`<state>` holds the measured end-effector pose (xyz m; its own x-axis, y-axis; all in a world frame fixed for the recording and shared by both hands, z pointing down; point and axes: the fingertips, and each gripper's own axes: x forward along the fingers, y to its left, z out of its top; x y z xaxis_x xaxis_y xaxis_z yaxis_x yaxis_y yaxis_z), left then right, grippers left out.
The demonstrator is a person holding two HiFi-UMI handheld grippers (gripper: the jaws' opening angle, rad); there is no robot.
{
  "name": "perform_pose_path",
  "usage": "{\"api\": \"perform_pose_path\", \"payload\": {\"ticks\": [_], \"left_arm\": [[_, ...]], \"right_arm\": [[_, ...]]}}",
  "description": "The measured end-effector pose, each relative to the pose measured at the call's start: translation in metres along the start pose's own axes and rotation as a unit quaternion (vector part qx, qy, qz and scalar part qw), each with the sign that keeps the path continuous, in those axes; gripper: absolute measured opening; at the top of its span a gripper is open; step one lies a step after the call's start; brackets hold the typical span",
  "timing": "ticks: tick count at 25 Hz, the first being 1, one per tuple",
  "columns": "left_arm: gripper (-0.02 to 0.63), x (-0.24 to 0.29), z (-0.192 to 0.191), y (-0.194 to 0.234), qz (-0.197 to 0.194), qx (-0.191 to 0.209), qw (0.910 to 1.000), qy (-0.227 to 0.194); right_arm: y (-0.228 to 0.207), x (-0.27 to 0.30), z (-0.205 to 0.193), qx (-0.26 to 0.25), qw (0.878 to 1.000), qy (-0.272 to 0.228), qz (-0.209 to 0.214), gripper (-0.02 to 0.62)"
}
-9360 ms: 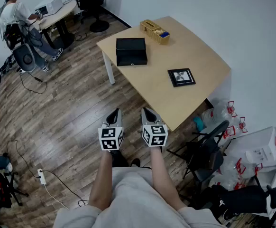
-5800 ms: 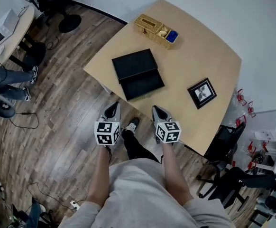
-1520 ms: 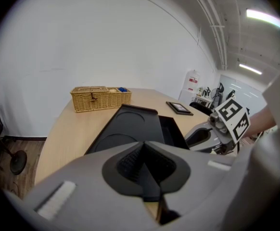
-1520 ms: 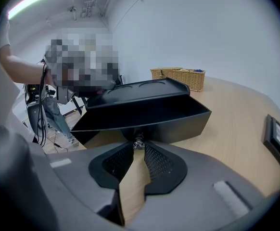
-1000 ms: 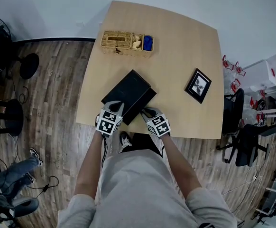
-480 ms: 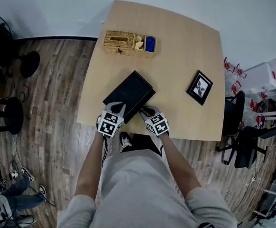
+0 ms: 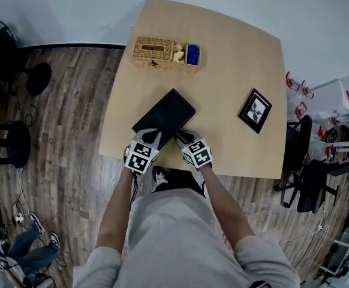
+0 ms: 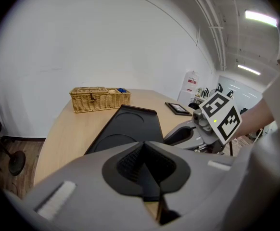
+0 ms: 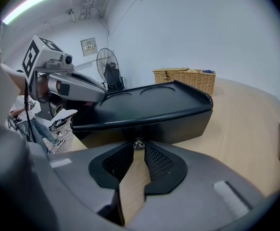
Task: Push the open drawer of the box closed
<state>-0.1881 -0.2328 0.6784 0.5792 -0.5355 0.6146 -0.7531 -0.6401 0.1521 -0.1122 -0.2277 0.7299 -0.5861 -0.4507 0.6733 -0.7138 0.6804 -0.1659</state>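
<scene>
A flat black box [image 7: 164, 110] lies at an angle near the front edge of the wooden table [image 7: 234, 53]. Its drawer front [image 9: 145, 125] looks flush with the box body. In the right gripper view a small metal knob [image 9: 138, 143] on that front sits right at the tips of my right gripper [image 9: 138, 148], whose jaws stand a narrow gap apart. My left gripper [image 8: 142, 147] is shut and empty, its tips against the box's near left end [image 7: 151, 134]. Both grippers meet the box's near side, the right gripper [image 7: 181, 137] beside the left one.
A wicker basket [image 7: 165, 53] holding a blue item stands behind the box. A small framed picture [image 7: 254, 110] lies to the right. Chairs [image 7: 309, 179] stand past the table's right side. A wall runs along the far edge, and wooden floor [image 7: 60, 131] lies to the left.
The drawer that stuck out slightly a second ago has slid in flush. Both grippers have moved a little forward with it.
</scene>
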Motion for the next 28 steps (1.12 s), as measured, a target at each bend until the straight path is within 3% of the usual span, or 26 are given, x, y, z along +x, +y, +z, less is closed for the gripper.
{"api": "perform_pose_path", "payload": {"ticks": [18,28], "left_arm": [[0.052,-0.003,0.005,-0.002,-0.001,-0.002,1.0,-0.008],[0.052,-0.002,0.002,0.002,0.008,0.001,0.9999,-0.01]], "right_arm": [[0.001,0.0,0.003,0.012,1.0,0.006,0.002,0.08],[-0.007,-0.042,0.002,0.014,0.999,-0.018,-0.023,0.084]]}}
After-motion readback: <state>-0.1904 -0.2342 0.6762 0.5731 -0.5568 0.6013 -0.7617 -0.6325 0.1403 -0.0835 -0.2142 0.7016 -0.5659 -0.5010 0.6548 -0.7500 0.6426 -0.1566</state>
